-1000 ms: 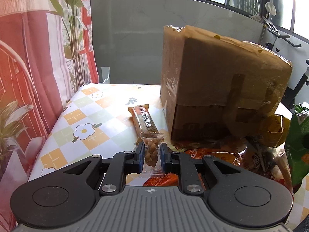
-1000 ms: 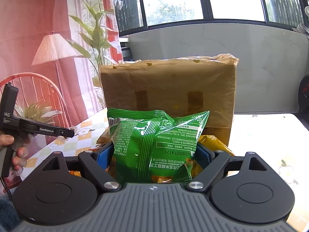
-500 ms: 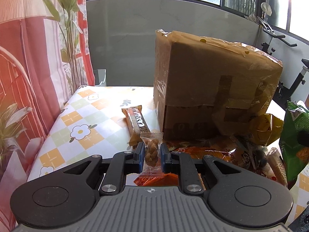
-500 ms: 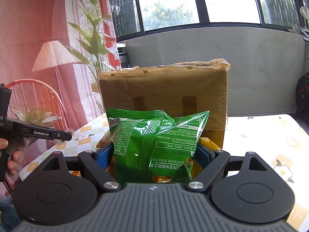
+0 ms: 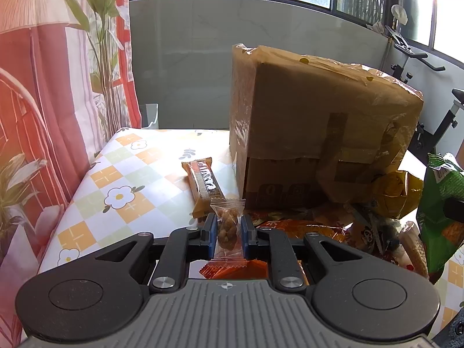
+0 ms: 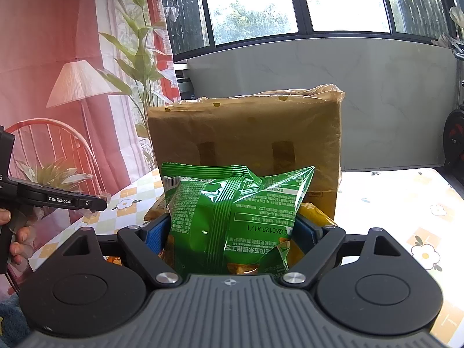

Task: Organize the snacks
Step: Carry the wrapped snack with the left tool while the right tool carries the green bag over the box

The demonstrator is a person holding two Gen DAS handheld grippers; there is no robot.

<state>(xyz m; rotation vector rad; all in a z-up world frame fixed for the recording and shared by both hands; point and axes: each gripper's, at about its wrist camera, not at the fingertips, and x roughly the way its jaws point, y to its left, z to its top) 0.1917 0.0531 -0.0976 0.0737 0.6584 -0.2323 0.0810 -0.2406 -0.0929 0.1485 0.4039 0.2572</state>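
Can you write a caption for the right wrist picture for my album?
Right gripper shut on a puffy green snack bag, held up before a tall brown cardboard box on the flowered table.

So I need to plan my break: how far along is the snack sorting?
Early, it seems. Possibly done: one orange wrapped bar lies alone on the chequered tablecloth beside the plastic-covered cardboard box. In hand: the left gripper pinches a small clear packet of twisted pastry; the right gripper grips a green crisp bag. Left: a heap of orange and yellow packets before the box.
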